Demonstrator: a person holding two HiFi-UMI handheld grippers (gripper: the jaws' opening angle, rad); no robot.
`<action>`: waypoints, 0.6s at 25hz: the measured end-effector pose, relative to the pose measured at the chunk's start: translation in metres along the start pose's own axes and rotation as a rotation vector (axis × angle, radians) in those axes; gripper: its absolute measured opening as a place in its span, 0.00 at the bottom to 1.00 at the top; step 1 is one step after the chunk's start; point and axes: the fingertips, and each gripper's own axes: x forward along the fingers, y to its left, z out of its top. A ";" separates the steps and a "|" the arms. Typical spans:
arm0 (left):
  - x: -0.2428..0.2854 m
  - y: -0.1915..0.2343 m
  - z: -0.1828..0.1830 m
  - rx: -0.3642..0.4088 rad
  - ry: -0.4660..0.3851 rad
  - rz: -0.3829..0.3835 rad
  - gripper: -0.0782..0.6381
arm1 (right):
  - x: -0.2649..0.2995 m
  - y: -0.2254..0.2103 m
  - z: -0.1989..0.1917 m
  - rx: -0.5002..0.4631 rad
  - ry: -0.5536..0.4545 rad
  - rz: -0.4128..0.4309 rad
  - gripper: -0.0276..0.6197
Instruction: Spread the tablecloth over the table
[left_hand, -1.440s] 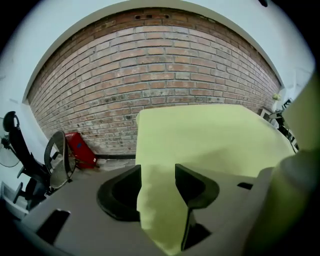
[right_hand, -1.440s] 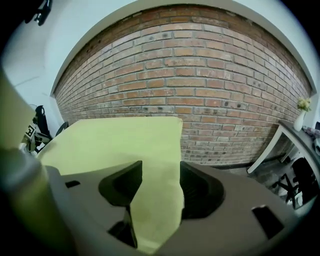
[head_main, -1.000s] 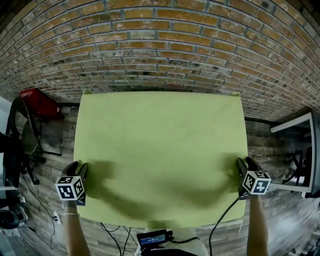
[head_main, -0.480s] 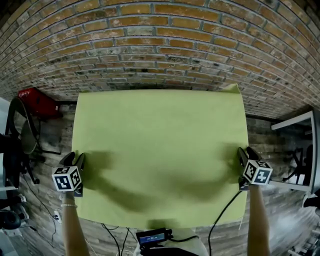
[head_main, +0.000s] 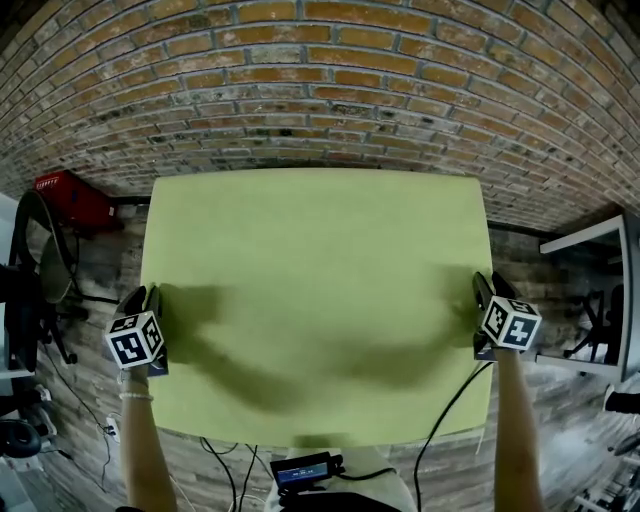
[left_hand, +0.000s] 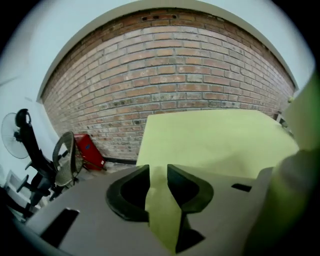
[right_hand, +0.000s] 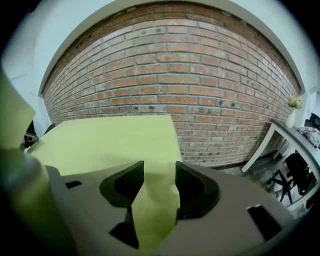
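Note:
A light green tablecloth (head_main: 320, 290) lies flat over the whole table, its far edge close to the brick wall. My left gripper (head_main: 148, 298) is at the cloth's left edge, near the front. In the left gripper view a fold of cloth (left_hand: 161, 210) fills the narrow gap of the left gripper (left_hand: 157, 172), whose jaws are closing on it. My right gripper (head_main: 484, 288) is at the right edge. In the right gripper view the right gripper (right_hand: 159, 172) has a strip of cloth (right_hand: 155, 210) pinched between its jaws.
A brick wall (head_main: 320, 90) stands right behind the table. A red box (head_main: 70, 192) and a dark chair (head_main: 40, 270) are on the floor at the left. A white table (head_main: 590, 240) stands at the right. Cables and a small device (head_main: 305, 470) are at the near edge.
The raised far corners of the cloth have dropped and the far edge now lies flat. Both grippers have shifted a little farther along the side edges, still on the cloth.

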 end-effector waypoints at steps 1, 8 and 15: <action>-0.005 0.000 0.003 0.002 -0.019 0.016 0.27 | -0.004 0.001 0.004 -0.006 -0.027 -0.007 0.37; -0.070 -0.029 0.037 -0.039 -0.203 0.012 0.14 | -0.068 0.033 0.035 -0.205 -0.204 -0.032 0.12; -0.162 -0.082 0.069 0.101 -0.360 -0.003 0.13 | -0.148 0.076 0.052 -0.256 -0.349 0.068 0.11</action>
